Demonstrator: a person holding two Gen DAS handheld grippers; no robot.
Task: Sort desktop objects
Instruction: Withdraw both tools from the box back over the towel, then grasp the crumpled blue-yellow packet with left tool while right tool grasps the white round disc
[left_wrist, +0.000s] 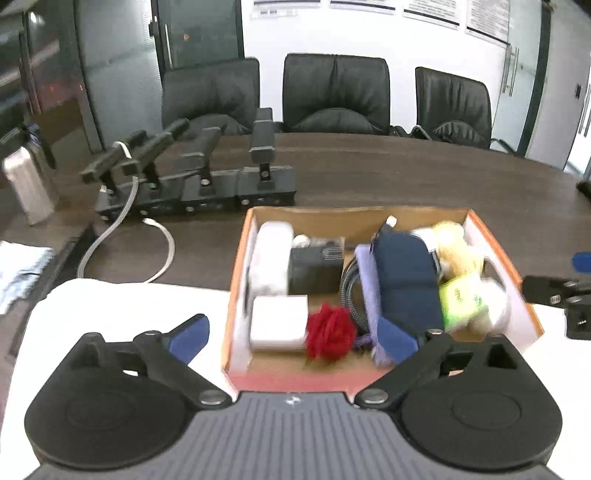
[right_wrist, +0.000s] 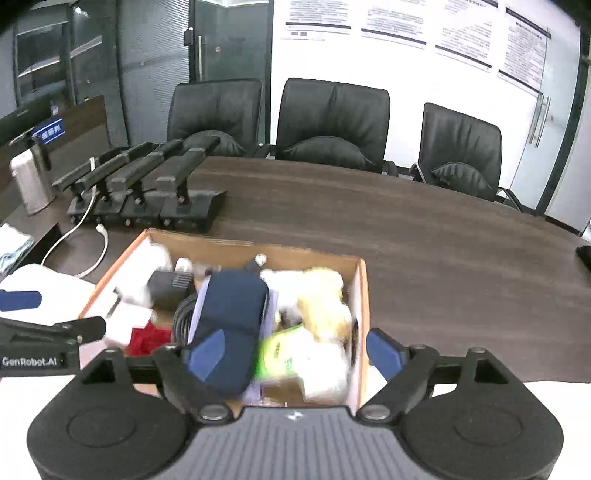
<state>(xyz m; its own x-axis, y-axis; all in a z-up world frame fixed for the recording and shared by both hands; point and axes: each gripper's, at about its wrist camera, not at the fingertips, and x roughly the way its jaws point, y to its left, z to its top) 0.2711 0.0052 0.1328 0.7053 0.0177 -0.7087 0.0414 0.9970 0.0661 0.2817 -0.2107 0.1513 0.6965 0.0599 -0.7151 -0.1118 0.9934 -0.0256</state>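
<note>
Here we see an open cardboard box (left_wrist: 491, 229) with orange outer walls and a brown inside, standing on the dark wooden counter (left_wrist: 369, 173) at the edge of a white cloth (left_wrist: 110, 306). The box is crowded. Along its left wall lie a long white case (left_wrist: 271, 254) and, nearer to us, a white square block (left_wrist: 279, 321). Beside the case sits a black adapter (left_wrist: 316, 269). A red fluffy thing (left_wrist: 330, 334) lies at the near side of the box, next to the white block. In the middle of the box a dark navy pouch (left_wrist: 404, 280) rests on a lilac item (left_wrist: 367, 280), with a coil of black cable (left_wrist: 351, 291) just left of it. Toward the right wall of the box we make out a pale yellow plush shape (left_wrist: 456, 251) and a green and white packet (left_wrist: 465, 299), both blurred.

Our left hand-held gripper (left_wrist: 291, 338) hovers above the near left part of the box, its blue fingers (left_wrist: 188, 338) spread wide with nothing between them and touching nothing. Our right hand-held gripper (right_wrist: 295, 354) stands above the near right part of the box, also wide open, its blue fingers (right_wrist: 207, 352) clear of the pouch and the packet below. Behind the box, a row of black stands (left_wrist: 207, 188) sits on the counter.
</note>
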